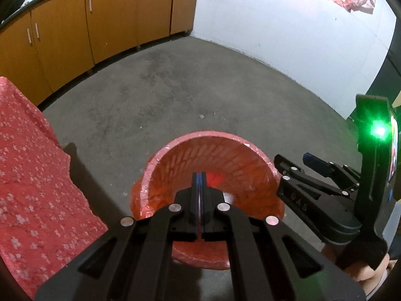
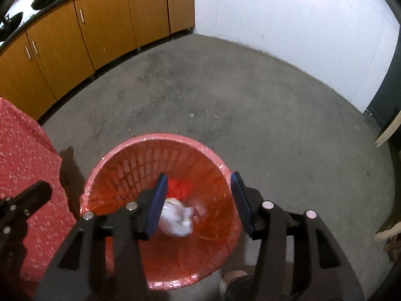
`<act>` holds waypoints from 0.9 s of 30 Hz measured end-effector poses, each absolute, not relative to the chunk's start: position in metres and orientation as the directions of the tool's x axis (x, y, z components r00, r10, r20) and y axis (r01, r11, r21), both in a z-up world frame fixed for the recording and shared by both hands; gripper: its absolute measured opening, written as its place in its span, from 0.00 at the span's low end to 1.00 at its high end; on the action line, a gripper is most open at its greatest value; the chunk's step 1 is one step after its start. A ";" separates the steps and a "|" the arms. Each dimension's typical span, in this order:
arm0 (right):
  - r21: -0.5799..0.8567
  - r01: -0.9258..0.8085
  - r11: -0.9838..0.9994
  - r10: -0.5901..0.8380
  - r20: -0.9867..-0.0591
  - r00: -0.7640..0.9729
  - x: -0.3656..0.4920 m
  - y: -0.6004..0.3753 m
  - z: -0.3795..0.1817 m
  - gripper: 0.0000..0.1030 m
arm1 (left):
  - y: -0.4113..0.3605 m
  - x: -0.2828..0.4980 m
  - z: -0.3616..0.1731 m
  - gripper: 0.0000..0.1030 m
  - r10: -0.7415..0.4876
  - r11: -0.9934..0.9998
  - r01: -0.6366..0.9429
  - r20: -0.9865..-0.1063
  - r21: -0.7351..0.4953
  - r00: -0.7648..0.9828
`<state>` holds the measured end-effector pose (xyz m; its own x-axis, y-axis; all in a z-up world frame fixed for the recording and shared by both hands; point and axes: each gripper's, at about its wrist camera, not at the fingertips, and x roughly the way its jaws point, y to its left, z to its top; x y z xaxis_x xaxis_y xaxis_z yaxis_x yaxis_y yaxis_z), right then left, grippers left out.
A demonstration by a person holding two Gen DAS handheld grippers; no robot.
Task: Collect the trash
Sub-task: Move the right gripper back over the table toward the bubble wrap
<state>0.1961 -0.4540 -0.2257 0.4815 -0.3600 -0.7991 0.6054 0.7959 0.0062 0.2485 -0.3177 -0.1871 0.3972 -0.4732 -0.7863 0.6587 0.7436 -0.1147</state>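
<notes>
A red slotted waste basket (image 1: 173, 165) lined with a clear bag stands on the grey floor; it also shows in the right wrist view (image 2: 130, 165). A crumpled white paper ball (image 2: 176, 219), blurred, is inside the basket between my right gripper's fingers. My right gripper (image 2: 199, 183) is open over the basket mouth; it also shows in the left wrist view (image 1: 292, 164) at the basket's right rim. My left gripper (image 1: 199, 175) is shut and empty, over the basket's near side. Red material (image 2: 180, 186) lies at the basket's bottom.
A table with a red flowered cloth (image 1: 32, 175) stands close on the left of the basket. Orange cabinets (image 1: 105, 25) line the back left, a white wall (image 1: 275, 37) the back right. A foot (image 2: 233, 279) is by the basket.
</notes>
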 end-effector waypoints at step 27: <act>0.100 0.072 0.992 -0.005 -0.555 0.832 0.254 -0.210 -0.031 0.57 | -0.017 0.239 -0.026 0.37 -0.203 0.977 0.201 -0.552 -0.064 0.809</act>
